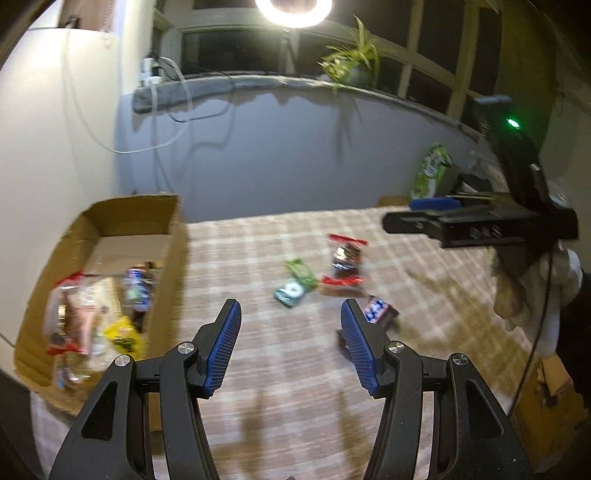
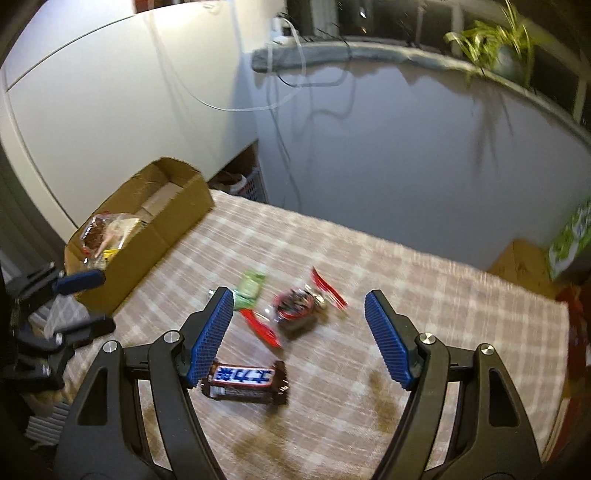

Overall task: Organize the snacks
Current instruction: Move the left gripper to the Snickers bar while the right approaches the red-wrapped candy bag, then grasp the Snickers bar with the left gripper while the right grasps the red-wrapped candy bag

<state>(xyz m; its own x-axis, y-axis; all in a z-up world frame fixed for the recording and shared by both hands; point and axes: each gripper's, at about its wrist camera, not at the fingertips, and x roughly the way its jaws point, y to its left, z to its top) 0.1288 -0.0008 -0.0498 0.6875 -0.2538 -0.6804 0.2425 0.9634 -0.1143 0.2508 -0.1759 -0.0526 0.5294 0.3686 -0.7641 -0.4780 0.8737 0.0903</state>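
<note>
A cardboard box [image 1: 168, 258] with several snacks inside stands at the table's left; it also shows in the right wrist view [image 2: 170, 225]. On the checkered cloth lie a green packet [image 1: 295, 282], a red-ended clear packet [image 1: 345, 262] and a brown Snickers bar [image 1: 380, 312]. My left gripper [image 1: 291, 314] is open and empty above the cloth, near the box. My right gripper [image 2: 299, 306] is open and empty, above the Snickers bar [image 2: 245, 380], the red-ended packet [image 2: 299, 306] and the green packet [image 2: 251, 284]. The right gripper also shows in the left wrist view [image 1: 424, 214].
A green box [image 1: 430, 173] and dark items stand at the table's far right. A plant [image 1: 351, 59] sits on the window ledge. Cables hang down the wall behind. A bright lamp [image 1: 293, 9] shines above. The left gripper shows at the left edge of the right wrist view [image 2: 85, 299].
</note>
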